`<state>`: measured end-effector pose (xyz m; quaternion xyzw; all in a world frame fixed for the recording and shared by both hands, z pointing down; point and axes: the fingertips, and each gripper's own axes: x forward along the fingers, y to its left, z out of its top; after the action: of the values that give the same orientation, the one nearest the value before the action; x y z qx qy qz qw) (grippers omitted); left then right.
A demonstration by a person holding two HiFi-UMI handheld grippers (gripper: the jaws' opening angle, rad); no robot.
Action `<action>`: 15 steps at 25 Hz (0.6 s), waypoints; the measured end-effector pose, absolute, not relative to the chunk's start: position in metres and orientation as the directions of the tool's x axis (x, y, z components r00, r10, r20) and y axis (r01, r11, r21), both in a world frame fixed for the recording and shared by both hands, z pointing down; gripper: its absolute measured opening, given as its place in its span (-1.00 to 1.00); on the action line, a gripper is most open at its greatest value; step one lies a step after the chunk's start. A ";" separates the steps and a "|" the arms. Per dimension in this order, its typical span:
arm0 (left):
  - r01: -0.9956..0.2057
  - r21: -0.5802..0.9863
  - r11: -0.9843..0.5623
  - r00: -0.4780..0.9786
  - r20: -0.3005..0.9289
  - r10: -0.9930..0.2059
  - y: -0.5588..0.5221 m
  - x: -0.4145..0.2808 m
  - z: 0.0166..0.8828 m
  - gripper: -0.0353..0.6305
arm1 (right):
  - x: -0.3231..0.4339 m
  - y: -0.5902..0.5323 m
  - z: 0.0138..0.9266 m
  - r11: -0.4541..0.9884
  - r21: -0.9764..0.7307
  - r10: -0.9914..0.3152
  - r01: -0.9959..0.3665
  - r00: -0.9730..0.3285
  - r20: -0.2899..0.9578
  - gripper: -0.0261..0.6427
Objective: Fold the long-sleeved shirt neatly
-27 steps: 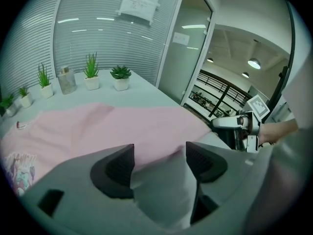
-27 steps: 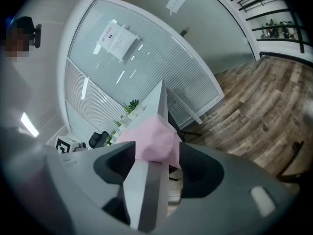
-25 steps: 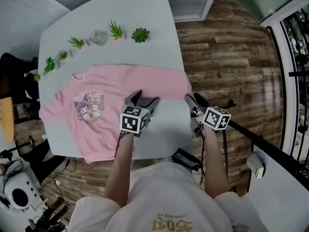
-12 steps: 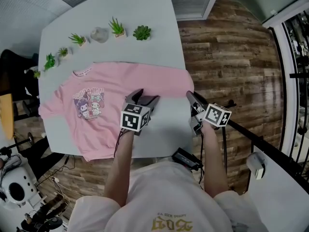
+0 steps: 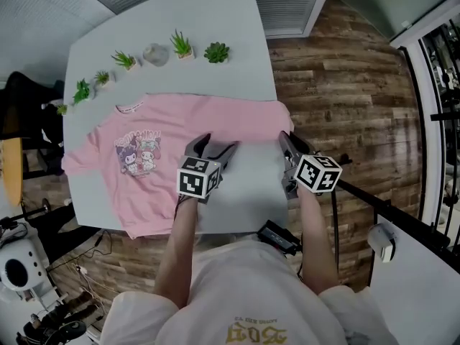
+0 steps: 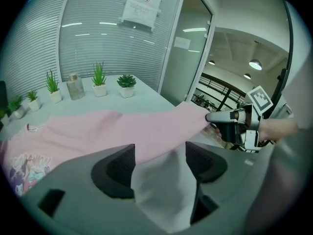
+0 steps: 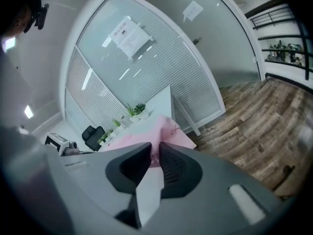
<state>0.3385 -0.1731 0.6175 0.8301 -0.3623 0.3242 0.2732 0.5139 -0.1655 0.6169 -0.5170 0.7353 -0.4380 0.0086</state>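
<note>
The pink long-sleeved shirt is spread flat on the table. Its sleeve end is pinched between the nearly closed jaws of the right gripper, which have just been closing on it. The jaws of the left gripper are held wide, having just opened slightly. The sleeve's near edge is seen across the gap at their tips, unpressed by either pad.

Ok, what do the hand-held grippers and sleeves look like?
The left hand-held gripper and right hand-held gripper are dark grey with black ribbed pads, each carrying a black-and-white marker cube. A thin black cable runs from the left one. The person's top is white, short-sleeved.
</note>
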 end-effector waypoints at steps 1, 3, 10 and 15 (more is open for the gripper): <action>-0.783 0.214 -0.584 0.524 0.732 -0.435 -0.173 0.334 0.613 0.10 | 0.512 -0.167 0.612 0.093 -0.637 -0.771 -0.765 -0.460 0.440 -0.74; -0.792 0.206 -0.574 0.518 0.724 -0.456 -0.172 0.326 0.604 0.11 | 0.507 -0.170 0.602 0.111 -0.613 -0.779 -0.782 -0.452 0.436 -0.74; -0.823 0.198 -0.533 0.503 0.691 -0.520 -0.167 0.289 0.576 0.15 | 0.495 -0.174 0.577 0.113 -0.565 -0.806 -0.817 -0.408 0.429 -0.75; -0.856 0.192 -0.480 0.476 0.654 -0.587 -0.167 0.250 0.556 0.20 | 0.482 -0.174 0.553 0.142 -0.521 -0.818 -0.842 -0.396 0.417 -0.75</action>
<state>0.2505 -0.1667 0.5556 0.8198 -0.4401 0.2611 0.2570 0.4821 -0.1739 0.5528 -0.5493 0.7555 -0.3567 -0.0167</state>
